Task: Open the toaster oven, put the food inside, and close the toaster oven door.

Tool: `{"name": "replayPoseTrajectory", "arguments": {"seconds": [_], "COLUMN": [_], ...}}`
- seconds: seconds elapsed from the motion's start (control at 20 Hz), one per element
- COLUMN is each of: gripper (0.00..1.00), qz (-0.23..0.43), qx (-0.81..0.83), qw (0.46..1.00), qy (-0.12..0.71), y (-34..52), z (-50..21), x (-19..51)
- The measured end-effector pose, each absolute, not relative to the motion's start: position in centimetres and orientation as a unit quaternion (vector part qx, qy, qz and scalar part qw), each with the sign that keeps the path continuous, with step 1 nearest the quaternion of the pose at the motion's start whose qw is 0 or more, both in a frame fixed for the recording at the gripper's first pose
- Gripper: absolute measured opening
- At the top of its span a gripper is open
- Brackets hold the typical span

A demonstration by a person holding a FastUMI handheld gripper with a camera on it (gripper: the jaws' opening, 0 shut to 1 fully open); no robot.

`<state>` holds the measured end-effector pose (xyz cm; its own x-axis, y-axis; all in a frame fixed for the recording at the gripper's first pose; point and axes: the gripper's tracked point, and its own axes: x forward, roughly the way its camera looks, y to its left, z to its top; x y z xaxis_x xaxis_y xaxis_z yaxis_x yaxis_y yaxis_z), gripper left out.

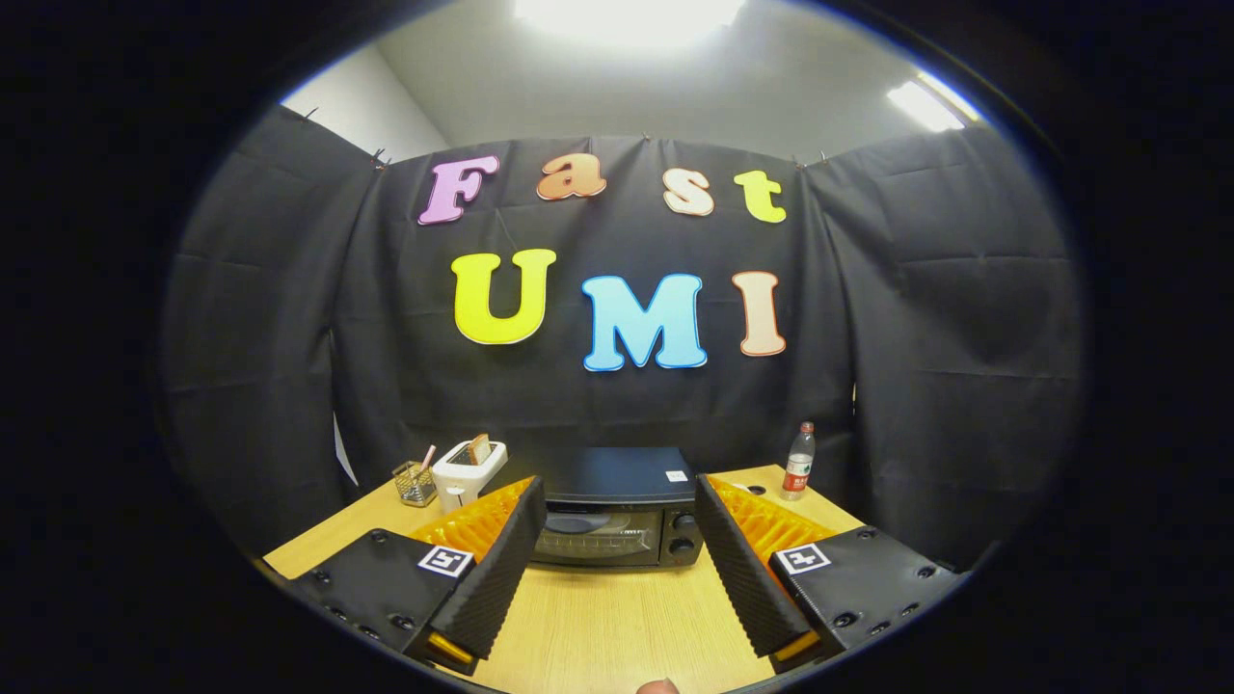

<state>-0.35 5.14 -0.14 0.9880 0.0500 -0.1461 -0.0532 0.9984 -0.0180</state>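
Observation:
A black toaster oven (617, 511) stands on the wooden table (617, 617) straight ahead, seen between and beyond my two fingers. Its glass door (598, 537) is closed, with two knobs (683, 533) on its right side. My gripper (620, 501) is open, fingers spread wide with nothing between them, held back from the oven above the table. I cannot make out any food on the table ahead of the oven.
A white pop-up toaster (469, 469) with a slice in it stands left of the oven, with a wire basket (415, 483) beside it. A plastic bottle (797, 462) stands at the back right. Bare tabletop lies between the fingers and the oven.

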Motion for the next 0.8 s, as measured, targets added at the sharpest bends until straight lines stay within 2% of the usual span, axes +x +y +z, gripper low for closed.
{"name": "replayPoseTrajectory", "arguments": {"seconds": [0.8], "gripper": [0.98], "qz": [0.041], "qx": [-0.007], "qw": [0.997], "qy": [0.06], "y": [5.9], "z": [0.7], "x": [1.2]}}
